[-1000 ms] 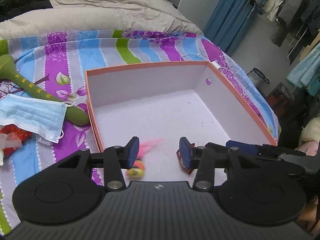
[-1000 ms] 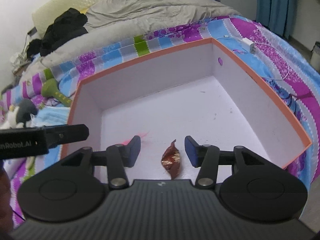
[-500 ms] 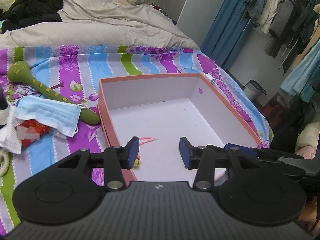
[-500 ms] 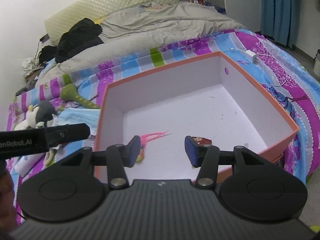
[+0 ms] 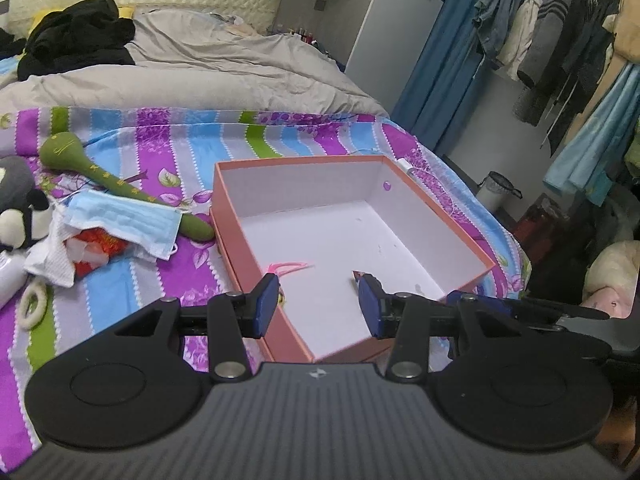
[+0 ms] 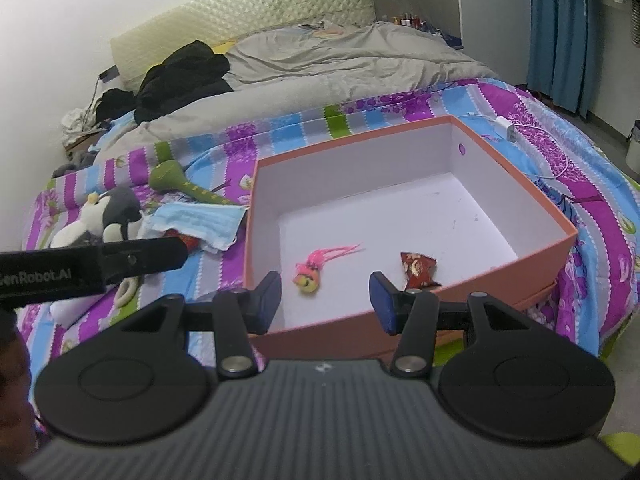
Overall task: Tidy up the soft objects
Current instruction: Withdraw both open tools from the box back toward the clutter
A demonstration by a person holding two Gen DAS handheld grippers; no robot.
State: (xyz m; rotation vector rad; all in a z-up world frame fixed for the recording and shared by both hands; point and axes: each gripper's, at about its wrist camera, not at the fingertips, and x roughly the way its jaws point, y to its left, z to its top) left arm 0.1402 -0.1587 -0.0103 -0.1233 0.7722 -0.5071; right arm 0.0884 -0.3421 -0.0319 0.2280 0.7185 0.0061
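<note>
Both tongs hung released and empty above the near edge of the orange cardboard box with a white inside (image 6: 532,216): the left tongs (image 5: 318,304) had their blue pads spread wide, and the right tongs (image 6: 326,300) were parted just as far. Inside the box, near its front wall, lay a small yellow plush toy with pink tassel hair (image 6: 310,270) and, apart from it to the right, a dark red patterned fabric bow (image 6: 418,268); neither touched the tongs. The box sat on the purple, blue and green striped bedsheet (image 6: 360,116) of the bed. To the left of the box, on the sheet, a long green plush stick with yellow stars (image 5: 100,174) lay slanted, its lower end close to the box's left wall. A light blue face mask (image 5: 124,218) lay across it, over a crumpled red and white wrapper (image 5: 92,246). Further left sat a grey, black and white plush penguin (image 6: 114,214), with a white ring (image 5: 30,306) near it on the sheet.
</note>
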